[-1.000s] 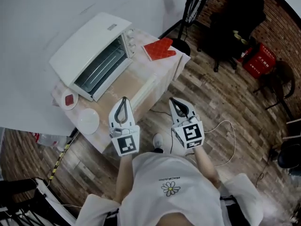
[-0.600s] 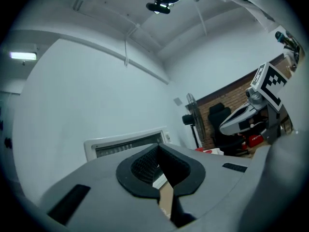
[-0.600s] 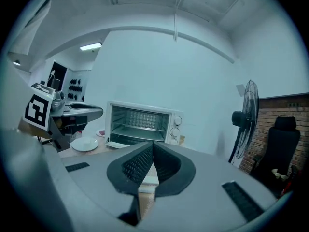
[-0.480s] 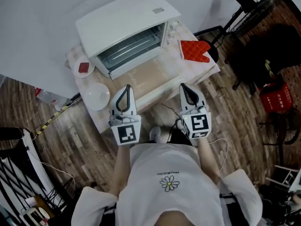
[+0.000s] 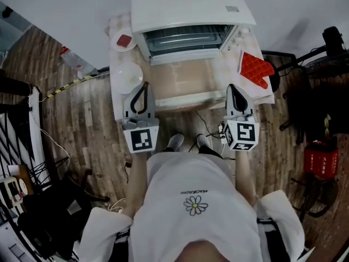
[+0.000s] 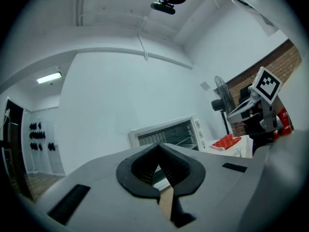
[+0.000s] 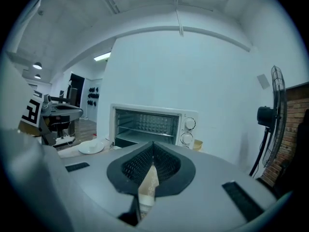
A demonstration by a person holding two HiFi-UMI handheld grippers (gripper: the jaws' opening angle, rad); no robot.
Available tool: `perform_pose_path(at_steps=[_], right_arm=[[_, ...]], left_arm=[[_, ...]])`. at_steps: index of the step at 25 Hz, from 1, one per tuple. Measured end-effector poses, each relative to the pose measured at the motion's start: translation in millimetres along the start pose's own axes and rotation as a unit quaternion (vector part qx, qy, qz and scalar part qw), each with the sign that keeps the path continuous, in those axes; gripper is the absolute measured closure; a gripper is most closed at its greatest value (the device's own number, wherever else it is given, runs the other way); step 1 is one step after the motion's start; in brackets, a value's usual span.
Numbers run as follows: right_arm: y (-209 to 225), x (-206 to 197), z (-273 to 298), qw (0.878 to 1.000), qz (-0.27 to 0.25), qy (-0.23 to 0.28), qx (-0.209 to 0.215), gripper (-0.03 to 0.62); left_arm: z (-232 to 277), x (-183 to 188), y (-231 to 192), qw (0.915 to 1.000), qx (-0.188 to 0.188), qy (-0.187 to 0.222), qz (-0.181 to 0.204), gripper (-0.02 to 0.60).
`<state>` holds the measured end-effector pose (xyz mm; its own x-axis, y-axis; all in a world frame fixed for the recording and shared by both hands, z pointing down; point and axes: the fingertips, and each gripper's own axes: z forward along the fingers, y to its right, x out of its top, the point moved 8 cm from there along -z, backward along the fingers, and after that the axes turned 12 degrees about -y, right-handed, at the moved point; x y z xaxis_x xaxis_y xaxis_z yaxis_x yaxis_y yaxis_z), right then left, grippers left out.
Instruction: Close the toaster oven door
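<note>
Toaster oven door (image 5: 188, 81) open; two plates (image 5: 130, 75), one mitt (image 5: 255, 69); left gripper (image 5: 145, 85), right gripper (image 5: 235, 87) fingers closed, empty.

Nothing reads clearly. At 6 o'clock, the white shirt (image 5: 191, 212) carries a line of print too small to read. At 1 o'clock, the toaster oven (image 5: 185, 4) bears an illegible label (image 5: 232, 8). The left hand-held gripper (image 5: 145, 84) and right hand-held gripper (image 5: 233, 86) bear square coded markers.
</note>
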<state>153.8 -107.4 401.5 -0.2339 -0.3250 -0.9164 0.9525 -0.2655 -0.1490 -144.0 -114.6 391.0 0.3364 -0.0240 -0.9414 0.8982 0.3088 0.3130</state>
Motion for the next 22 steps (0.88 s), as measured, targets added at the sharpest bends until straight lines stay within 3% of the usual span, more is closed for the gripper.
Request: perform_pose_path(at_steps=[7, 13, 17, 22], right_arm=[[9, -2, 7, 0.999, -0.006, 0.009, 0.048, 0.583], [13, -6, 5, 0.998, 0.0, 0.008, 0.063, 0.583], [16, -11, 6, 0.998, 0.0, 0.001, 0.067, 0.583], [15, -14, 6, 0.997, 0.002, -0.003, 0.073, 0.583]], left_arm=[[-14, -2, 10, 0.9986, 0.048, -0.021, -0.009, 0.565], [-12, -6, 26, 0.9984, 0.043, -0.034, 0.014, 0.565], [-10, -12, 33, 0.9982, 0.046, -0.034, -0.019, 0.565], [-7, -21, 30, 0.9976, 0.035, -0.059, 0.009, 0.563]])
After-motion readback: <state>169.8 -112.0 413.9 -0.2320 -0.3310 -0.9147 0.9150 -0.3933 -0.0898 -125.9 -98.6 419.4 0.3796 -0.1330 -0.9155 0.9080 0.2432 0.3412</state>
